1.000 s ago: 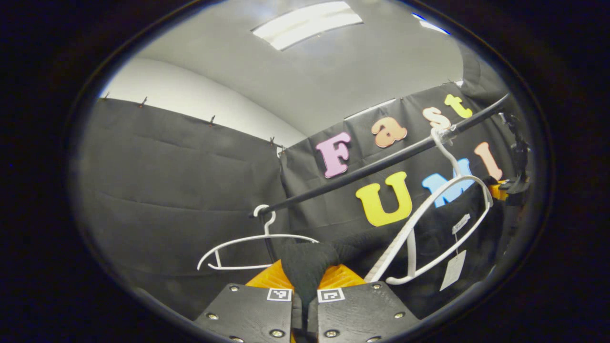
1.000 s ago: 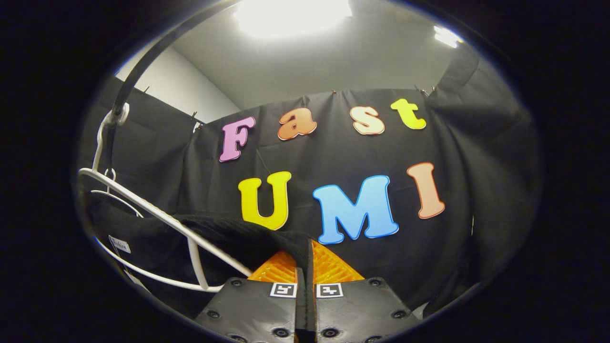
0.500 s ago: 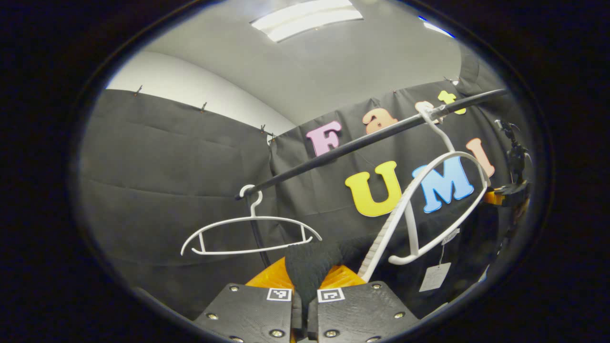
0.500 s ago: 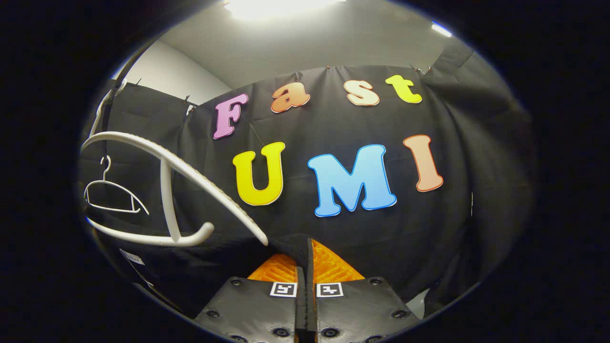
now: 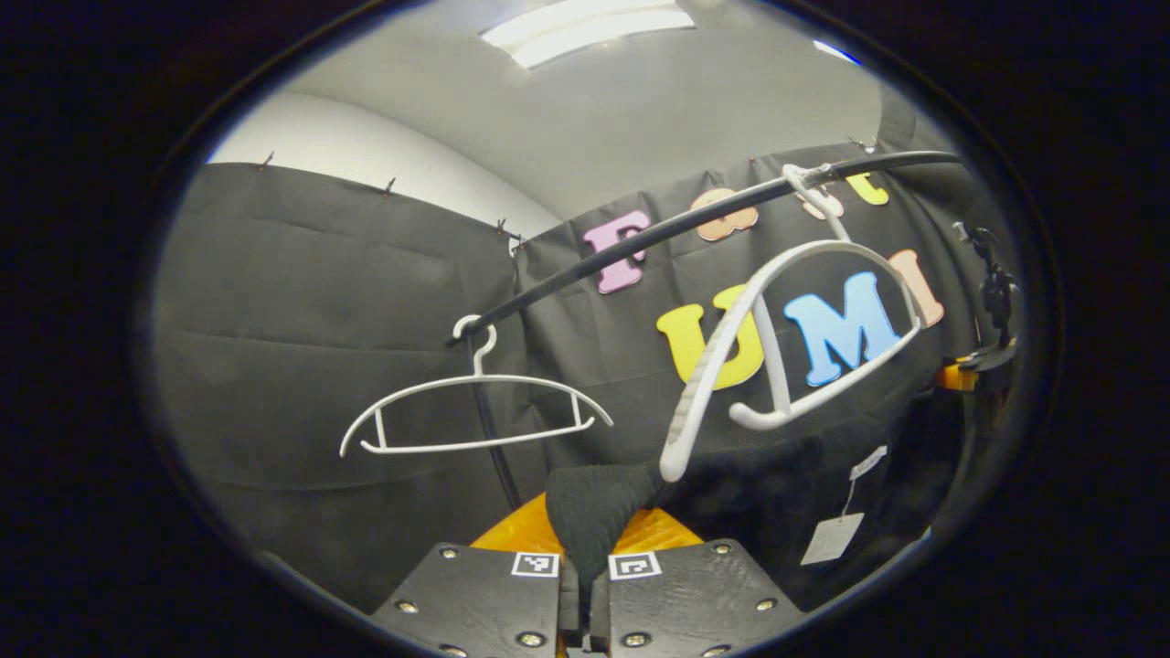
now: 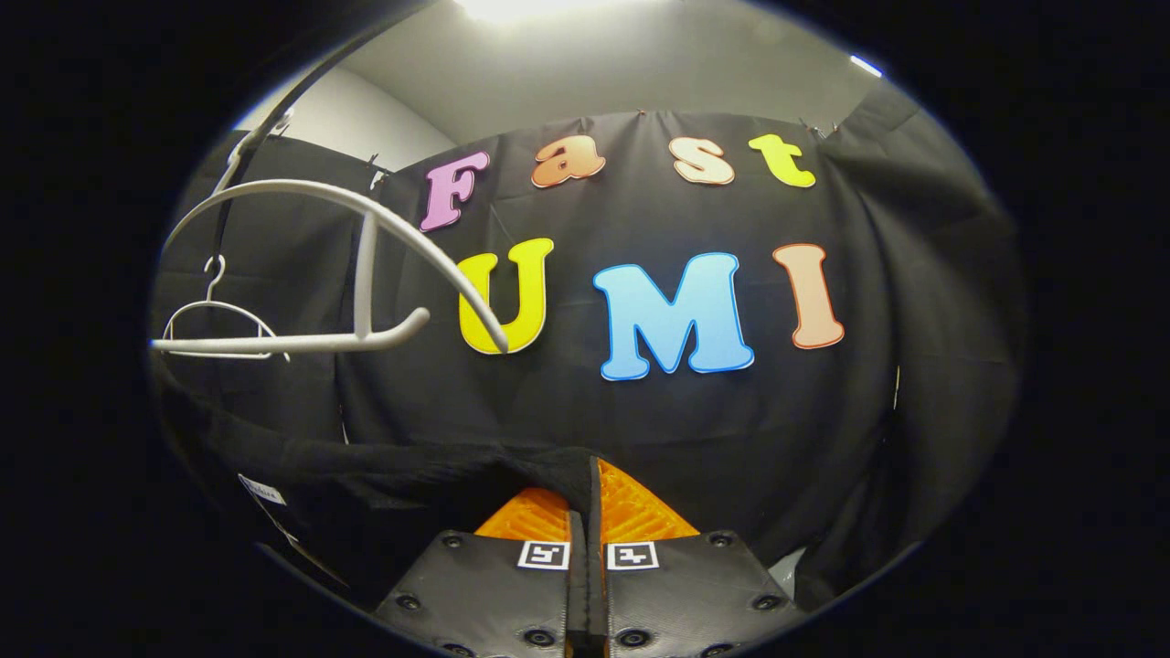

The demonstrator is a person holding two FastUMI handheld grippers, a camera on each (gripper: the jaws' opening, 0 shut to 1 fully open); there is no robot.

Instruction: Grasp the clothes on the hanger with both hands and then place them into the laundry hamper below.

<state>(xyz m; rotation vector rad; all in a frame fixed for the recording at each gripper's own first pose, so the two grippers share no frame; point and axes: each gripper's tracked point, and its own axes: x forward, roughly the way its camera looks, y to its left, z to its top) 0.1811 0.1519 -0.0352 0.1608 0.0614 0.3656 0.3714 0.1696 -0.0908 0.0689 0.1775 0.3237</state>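
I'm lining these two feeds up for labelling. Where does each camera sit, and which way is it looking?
Left gripper view: rides the left tool, tilted up at the rail and two white hangers; its fingers pinch the black garment.
Right gripper view: rides the right tool, facing the booth wall; its fingers pinch the garment's edge.
Shared: the near hanger, the far hanger, the garment.

This is a small recording booth, not a home. Black cloth walls (image 5: 320,320) are clipped up on all sides, a dark clothes rail (image 5: 640,247) carries white plastic hangers (image 5: 471,416), and ceiling light panels (image 5: 585,27) shine above.
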